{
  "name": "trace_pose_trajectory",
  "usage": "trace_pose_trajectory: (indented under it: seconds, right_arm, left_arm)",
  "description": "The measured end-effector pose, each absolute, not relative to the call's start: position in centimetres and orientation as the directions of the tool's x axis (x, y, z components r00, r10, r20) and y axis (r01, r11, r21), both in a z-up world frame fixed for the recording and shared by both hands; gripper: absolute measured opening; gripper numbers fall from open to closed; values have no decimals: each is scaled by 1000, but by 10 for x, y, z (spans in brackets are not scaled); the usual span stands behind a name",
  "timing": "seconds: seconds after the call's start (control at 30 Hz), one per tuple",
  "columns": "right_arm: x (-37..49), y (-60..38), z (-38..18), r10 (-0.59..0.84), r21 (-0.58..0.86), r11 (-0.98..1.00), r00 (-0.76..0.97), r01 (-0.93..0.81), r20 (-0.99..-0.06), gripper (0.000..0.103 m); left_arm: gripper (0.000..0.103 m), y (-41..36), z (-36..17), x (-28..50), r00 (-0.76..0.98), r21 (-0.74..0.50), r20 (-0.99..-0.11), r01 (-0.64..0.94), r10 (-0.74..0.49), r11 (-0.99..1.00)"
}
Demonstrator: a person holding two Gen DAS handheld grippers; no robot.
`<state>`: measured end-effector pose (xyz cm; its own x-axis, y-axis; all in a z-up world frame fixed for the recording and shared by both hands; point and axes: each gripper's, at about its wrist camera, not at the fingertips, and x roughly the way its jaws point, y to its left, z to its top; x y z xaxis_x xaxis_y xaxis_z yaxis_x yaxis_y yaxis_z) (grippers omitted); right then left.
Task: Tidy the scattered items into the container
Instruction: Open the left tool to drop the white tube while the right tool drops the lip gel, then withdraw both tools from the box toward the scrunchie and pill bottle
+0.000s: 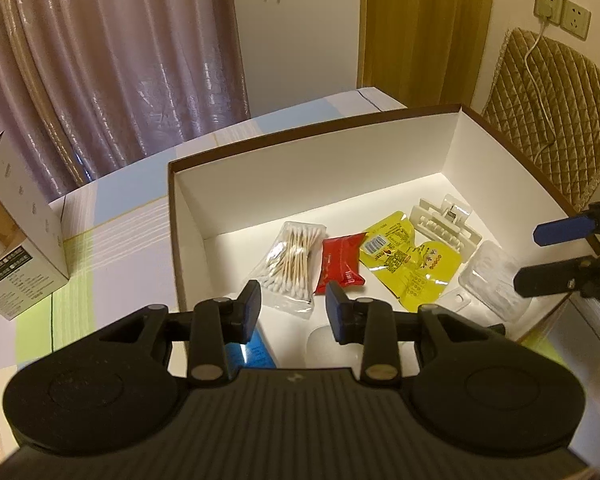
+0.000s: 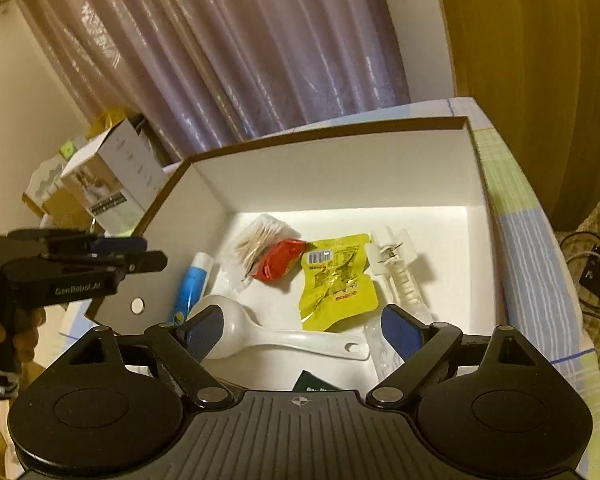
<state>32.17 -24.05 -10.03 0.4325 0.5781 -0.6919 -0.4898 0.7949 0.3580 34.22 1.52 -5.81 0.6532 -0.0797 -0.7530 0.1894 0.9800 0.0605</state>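
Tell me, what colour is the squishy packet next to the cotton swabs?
Red. The packet lies beside the cotton swabs, clearest in the left wrist view.

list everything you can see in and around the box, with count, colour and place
open cardboard box: 1, brown outside and white inside, on the table
bag of cotton swabs: 1, clear, box floor, left
red foil packet: 1, beside the swabs
yellow foil pouch: 1, box centre
white plastic hair claw: 1, right of the pouch
white plastic rice scoop: 1, near side of the box
blue and white tube: 1, by the left wall
clear plastic case: 1, right side
white carton: 1, left of the box
quilted chair: 1, tan, far right
left gripper: fingers open, empty
right gripper: fingers wide open over the scoop
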Motion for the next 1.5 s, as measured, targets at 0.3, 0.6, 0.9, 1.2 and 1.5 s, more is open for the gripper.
trace_pose_trajectory:
  seconds: [0.3, 0.6, 0.9, 1.2, 1.5]
  right_arm:
    - [314, -249, -96, 510, 309, 840, 450, -447, -733, 91]
    - [294, -243, -87, 457, 227, 860, 494, -457, -740, 91]
    - [272, -236, -76, 426, 167, 870, 536, -465, -729, 92]
    - [244, -231, -66, 410, 127, 877, 581, -464, -703, 103]
    - [216, -235, -70, 417, 159, 882, 576, -444, -703, 103]
  left_arm:
    - [35, 24, -49, 327, 662, 45, -746, 167, -78, 985]
    - [59, 22, -36, 309, 678, 26, -730, 157, -89, 987]
    - [90, 24, -18, 278, 719, 23, -689, 146, -91, 989]
    - [98, 26, -11, 245, 733, 31, -679, 92, -47, 995]
    - [98, 41, -21, 215, 704, -32, -710, 1, -23, 999]
